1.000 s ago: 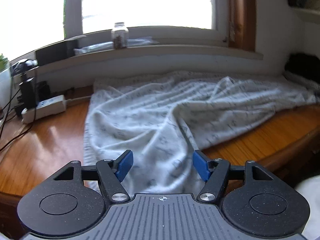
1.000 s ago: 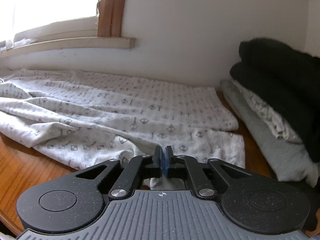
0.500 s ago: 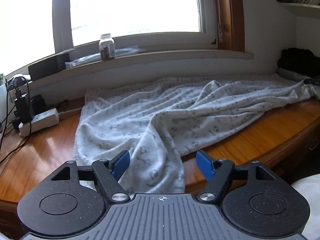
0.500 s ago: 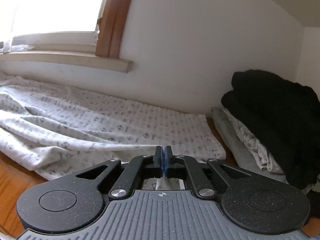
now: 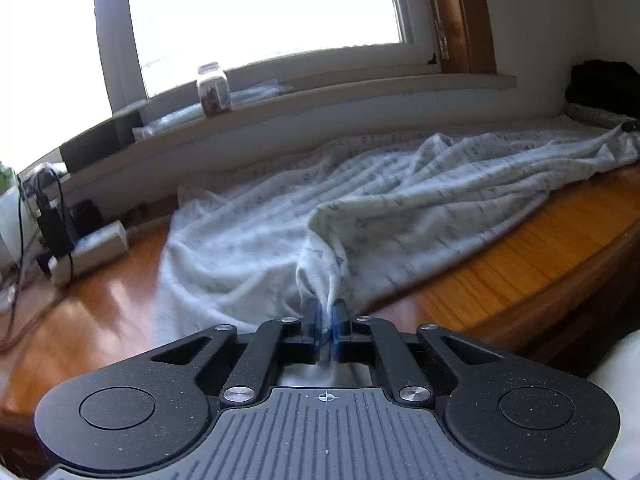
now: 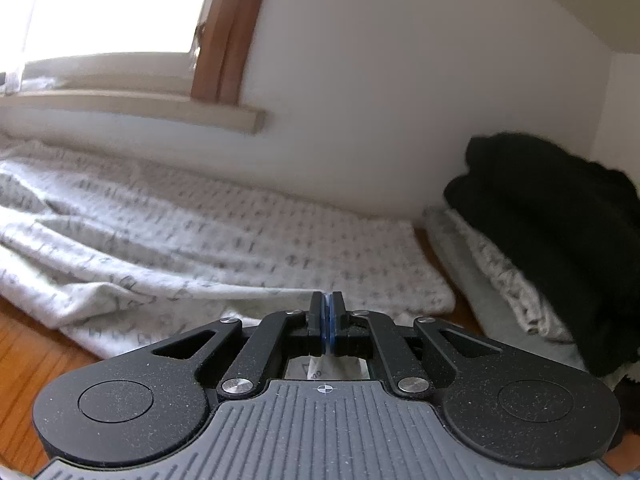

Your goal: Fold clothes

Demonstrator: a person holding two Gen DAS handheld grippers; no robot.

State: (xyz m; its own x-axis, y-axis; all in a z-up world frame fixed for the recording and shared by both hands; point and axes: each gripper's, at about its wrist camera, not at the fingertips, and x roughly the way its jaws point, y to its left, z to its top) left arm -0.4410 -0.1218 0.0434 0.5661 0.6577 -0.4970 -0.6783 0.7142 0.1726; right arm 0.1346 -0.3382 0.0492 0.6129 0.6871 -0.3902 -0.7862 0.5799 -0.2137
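Note:
A white patterned garment [image 5: 400, 208] lies rumpled across the wooden table [image 5: 540, 264] below the window. My left gripper [image 5: 327, 314] is at its near edge, jaws closing tight on a bunched fold that rises into the blue pads. In the right wrist view the same garment [image 6: 200, 240] spreads to the left. My right gripper [image 6: 328, 312] is shut on its near hem, and a bit of cloth with a label shows just behind the pads. The garment's far right end looks slightly lifted in the left wrist view.
A stack of folded clothes topped by a black one [image 6: 560, 232] sits against the wall at the right. A glass jar [image 5: 214, 88] stands on the windowsill. A power strip [image 5: 92, 248] with cables lies at the table's left.
My left gripper, wide open before, has shut on the fold of cloth at the near edge. The right gripper has stayed shut, and its view has tipped up slightly.

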